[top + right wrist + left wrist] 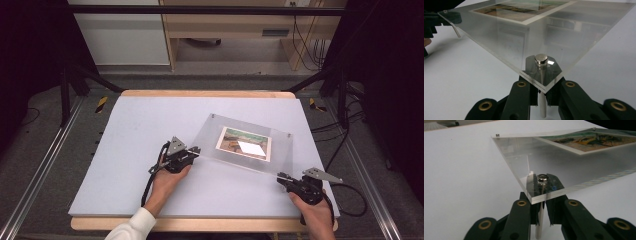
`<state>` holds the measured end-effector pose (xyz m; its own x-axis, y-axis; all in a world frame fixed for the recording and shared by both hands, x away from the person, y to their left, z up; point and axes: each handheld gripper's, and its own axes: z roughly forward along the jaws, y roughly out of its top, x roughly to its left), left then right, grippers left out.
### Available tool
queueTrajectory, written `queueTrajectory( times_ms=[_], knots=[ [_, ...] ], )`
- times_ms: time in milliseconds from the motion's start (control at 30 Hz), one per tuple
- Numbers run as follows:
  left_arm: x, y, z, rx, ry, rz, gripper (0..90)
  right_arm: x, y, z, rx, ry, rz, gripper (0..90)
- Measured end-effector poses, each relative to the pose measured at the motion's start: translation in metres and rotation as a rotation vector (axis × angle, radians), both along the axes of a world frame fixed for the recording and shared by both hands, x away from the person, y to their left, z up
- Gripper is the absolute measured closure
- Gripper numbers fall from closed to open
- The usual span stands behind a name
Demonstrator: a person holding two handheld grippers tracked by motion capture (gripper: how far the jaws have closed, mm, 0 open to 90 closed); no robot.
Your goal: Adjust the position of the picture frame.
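A clear acrylic picture frame point(280, 145) holds a landscape photo point(243, 143) and lies skewed on the white tabletop point(130, 145). Small metal posts stand at its corners. My left gripper point(195, 151) is at the frame's near-left corner. In the left gripper view, this gripper point(540, 203) is shut on the corner post point(542, 178) under the acrylic sheet point(574, 165). My right gripper point(281, 176) is at the near-right corner. It point(542, 87) is shut on that corner's post point(541, 58). Both near corners sit raised off the table on their pins.
The white mat lies on a wooden table whose edge point(200, 93) shows at the back. Dark metal rails point(45, 150) run along both sides. A cable point(350, 200) trails from the right gripper. Cabinets point(225, 25) stand beyond the table.
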<state>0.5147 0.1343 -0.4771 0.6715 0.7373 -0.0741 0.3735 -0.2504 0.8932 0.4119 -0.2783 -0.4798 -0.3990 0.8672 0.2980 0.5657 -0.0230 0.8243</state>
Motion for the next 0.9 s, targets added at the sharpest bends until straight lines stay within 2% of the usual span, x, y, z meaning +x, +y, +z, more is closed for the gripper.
queueTrajectory(
  times_ms=[33,100,233,400,500,667,900],
  knots=[
    [0.000,0.000,0.000,-0.011,0.001,0.001,83.6,0.000,0.000,0.000,-0.001,-0.003,-0.001,83.1],
    [-0.001,0.000,0.001,-0.001,-0.010,0.004,83.9,0.000,0.000,0.001,-0.005,-0.011,-0.003,83.1],
    [-0.001,-0.001,0.003,-0.006,-0.005,0.011,84.1,-0.001,0.001,0.002,-0.008,-0.022,-0.011,82.6],
    [0.000,-0.001,0.004,-0.011,-0.001,0.014,84.1,-0.001,0.003,0.003,-0.043,-0.042,-0.007,81.1],
    [-0.001,-0.001,0.006,-0.019,0.001,0.011,84.1,-0.001,0.003,0.004,-0.047,-0.060,-0.013,81.1],
    [-0.001,-0.001,0.008,-0.028,0.002,0.009,84.1,0.000,0.001,0.006,-0.041,-0.085,-0.017,82.8],
    [0.000,-0.002,0.011,-0.025,-0.002,0.010,84.1,0.001,0.000,0.010,-0.022,-0.087,-0.019,84.7]
  ],
)
